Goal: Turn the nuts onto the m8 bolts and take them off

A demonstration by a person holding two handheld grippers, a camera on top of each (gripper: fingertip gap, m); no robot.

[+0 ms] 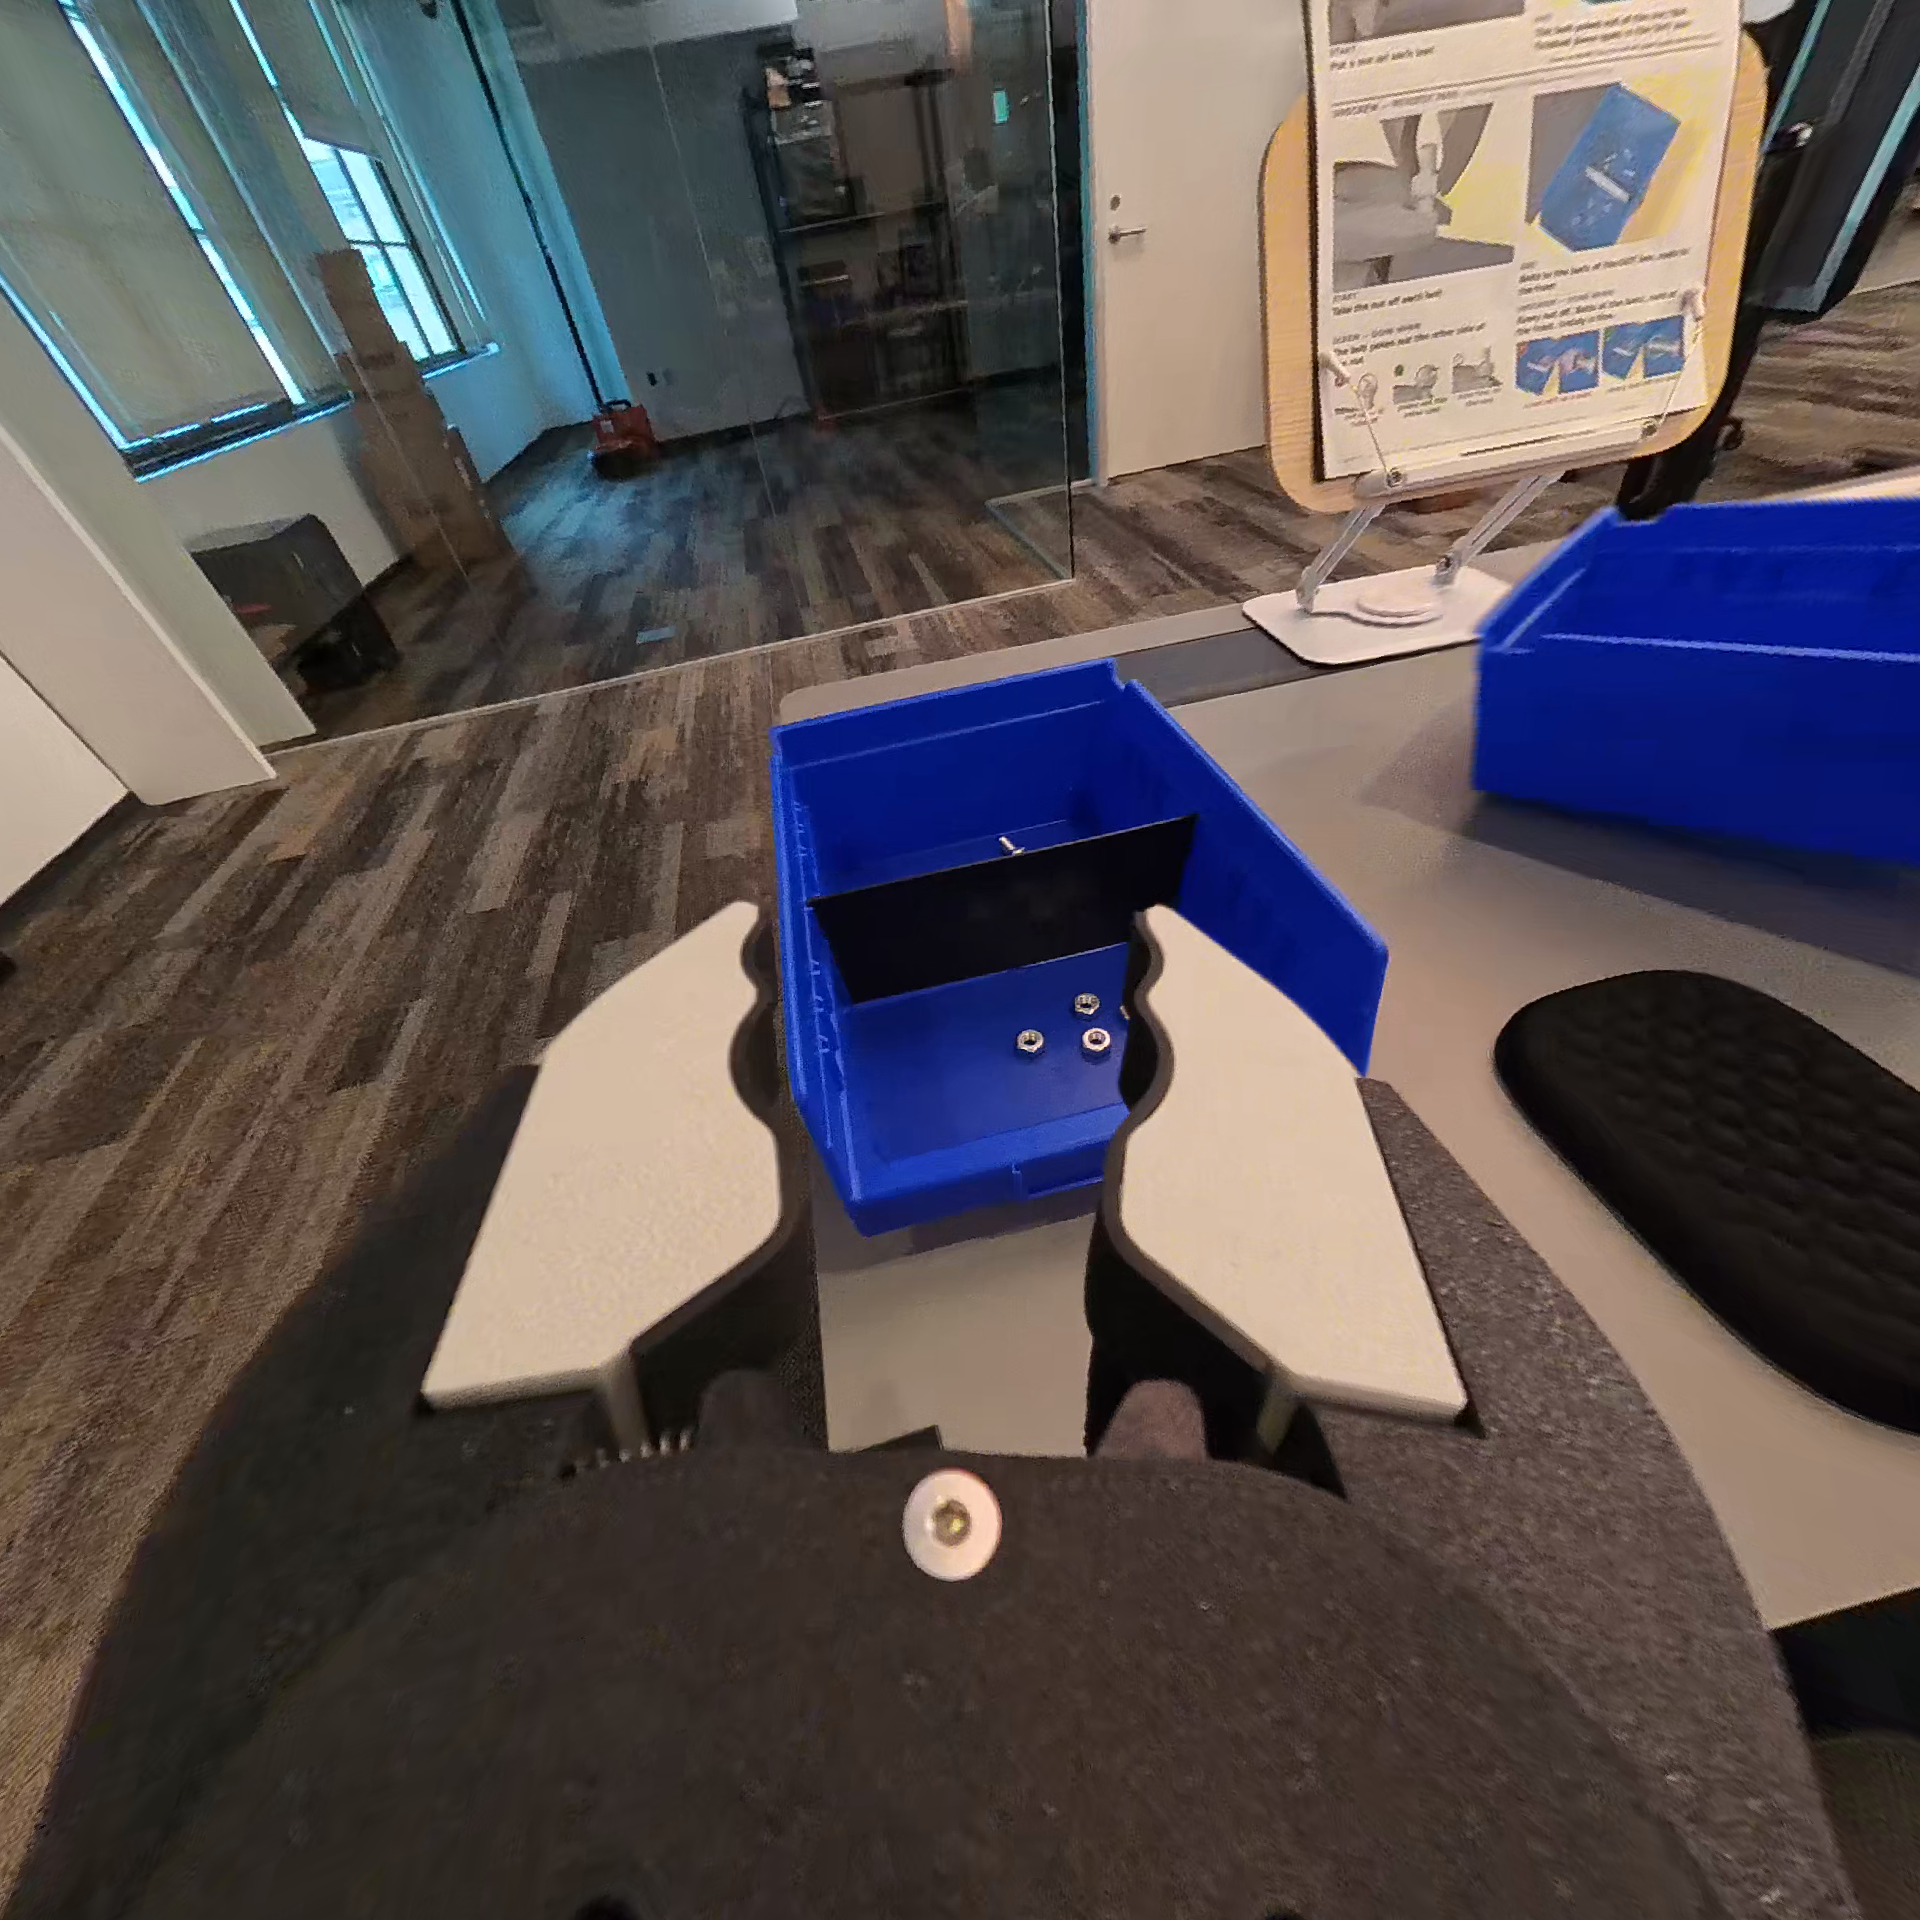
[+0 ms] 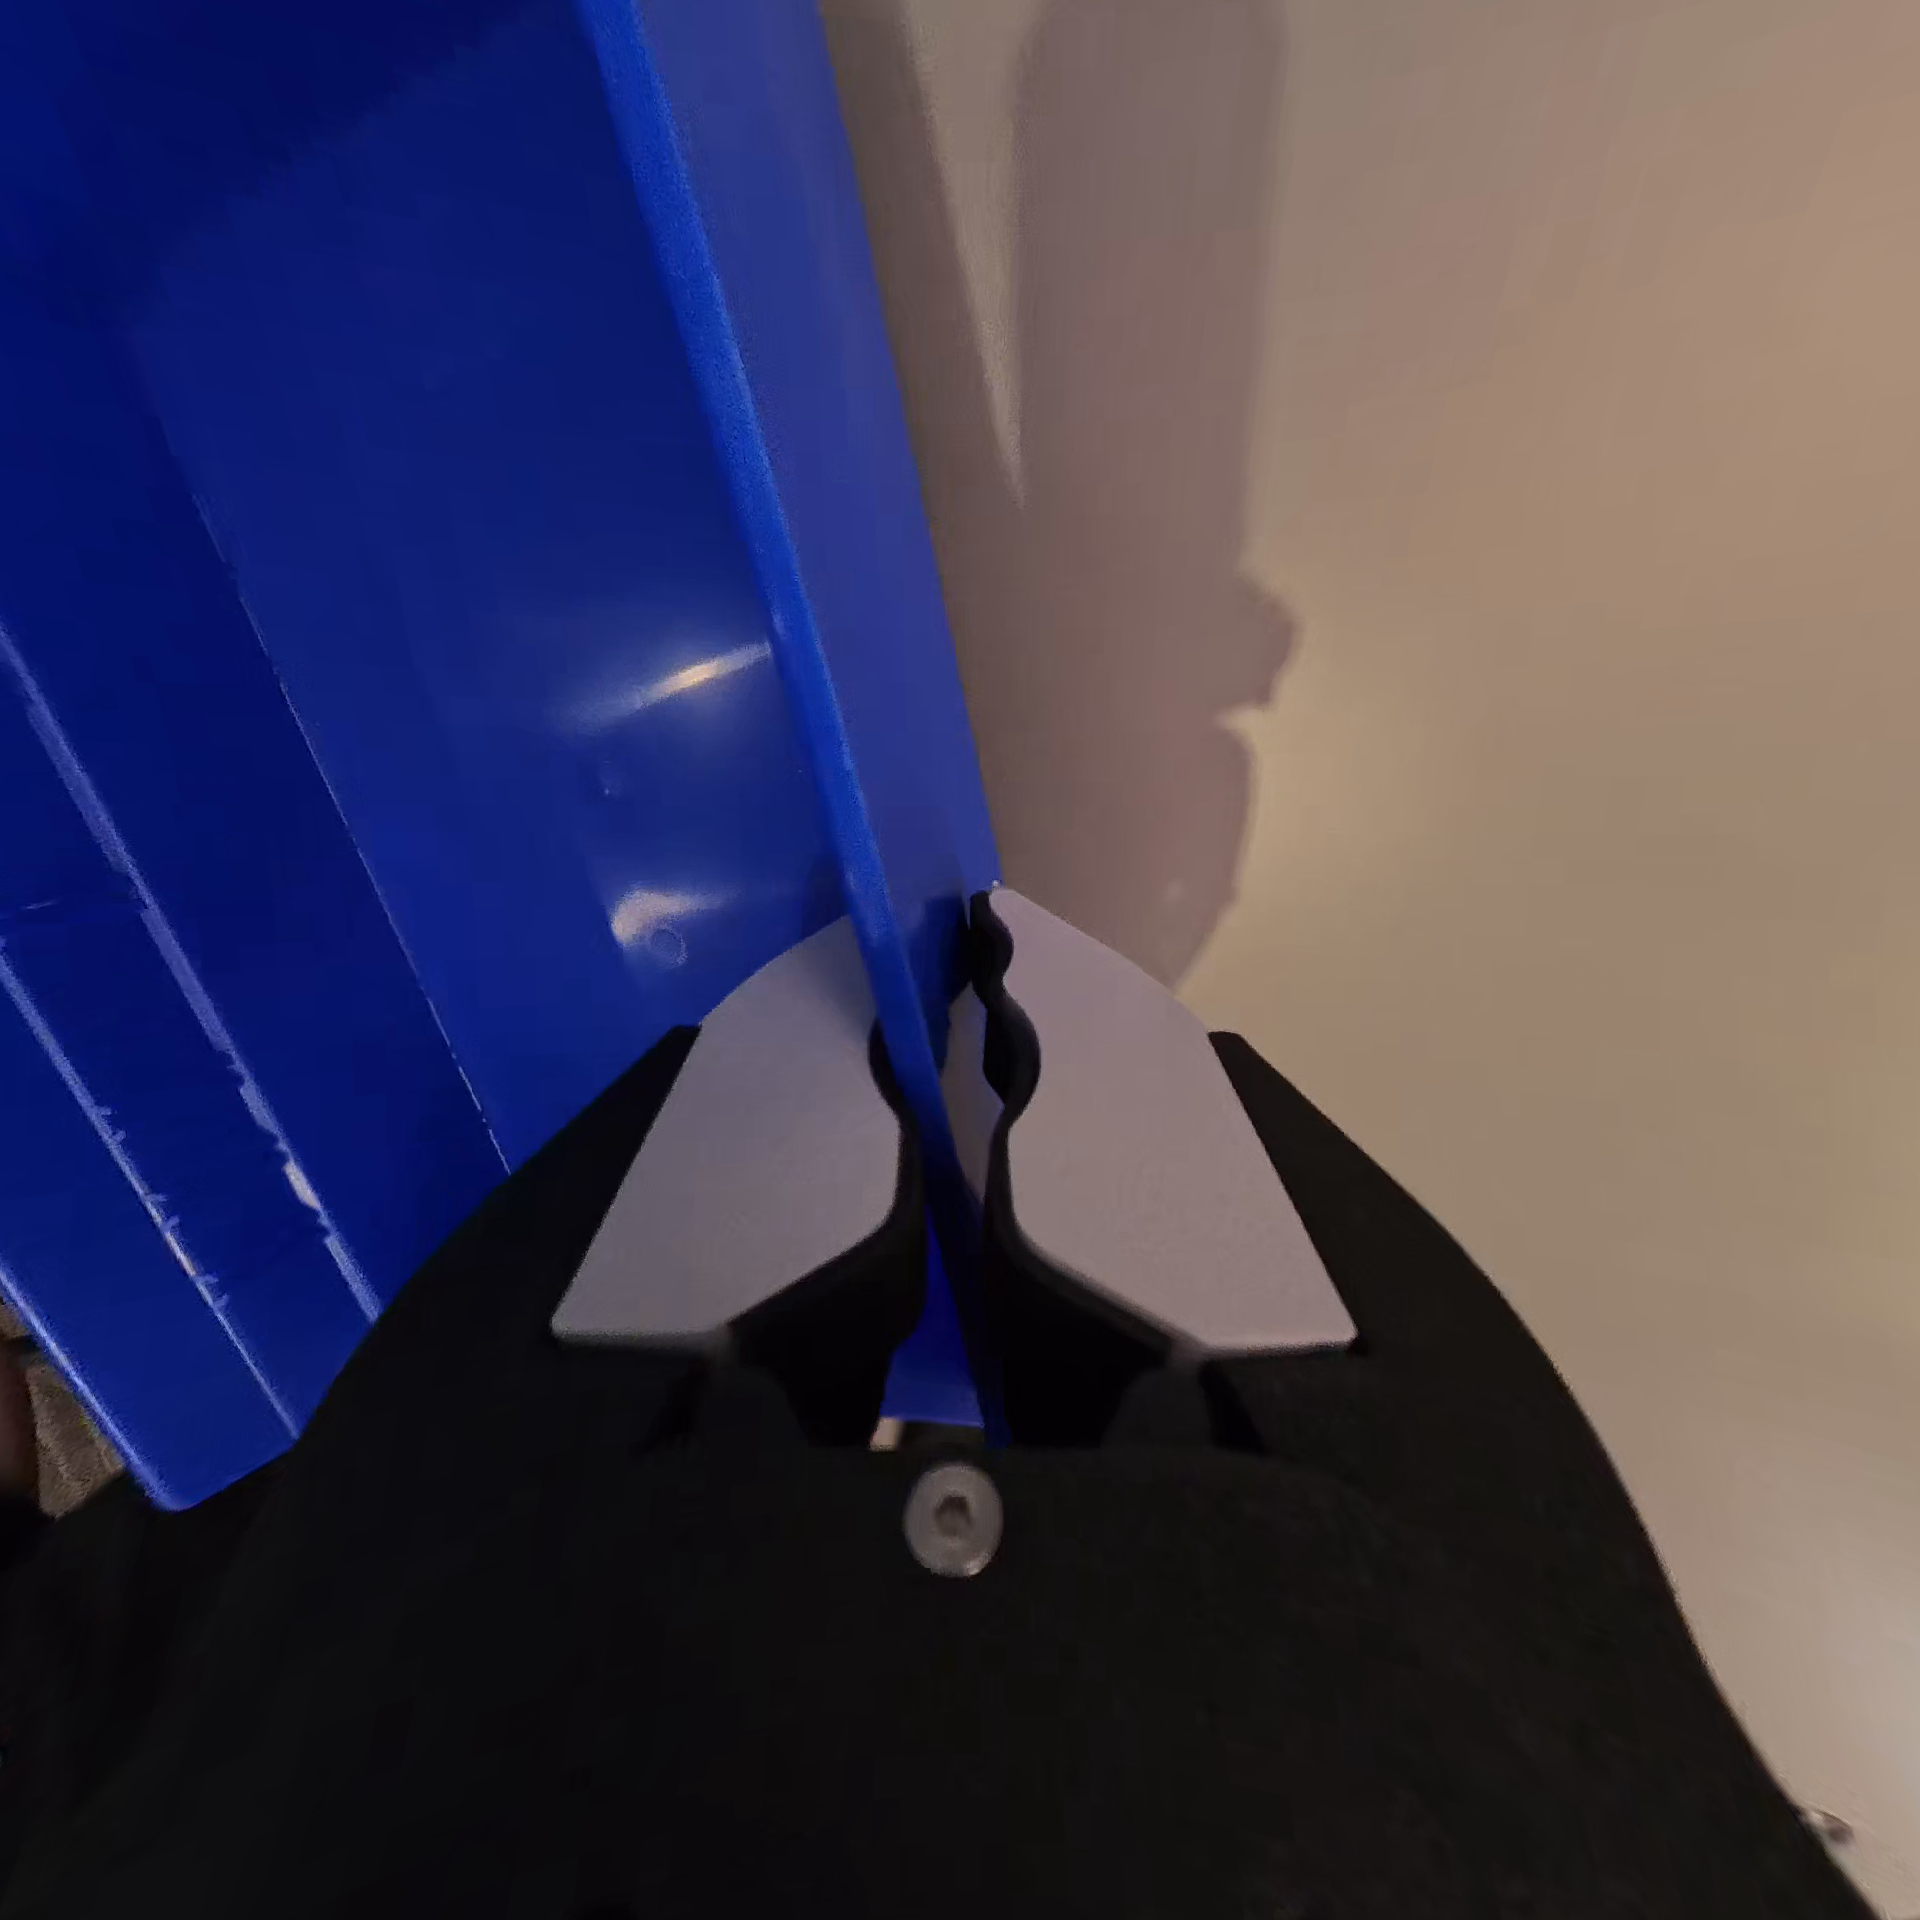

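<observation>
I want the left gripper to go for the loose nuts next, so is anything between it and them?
Nothing visible blocks the open left gripper. The nuts lie uncovered in the small blue bin, nearer than its black divider.

Black divider (image 1: 1003,914) across bin (image 1: 1278,894)

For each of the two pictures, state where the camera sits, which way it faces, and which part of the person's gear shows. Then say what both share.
Left wrist view: on the left gripper, open, facing a divided blue bin holding nuts near the table edge, with a second bin to the right.
Right wrist view: on the right gripper, facing down along a blue bin wall it clamps.
Shared: possibly that second bin; uncertain.
</observation>
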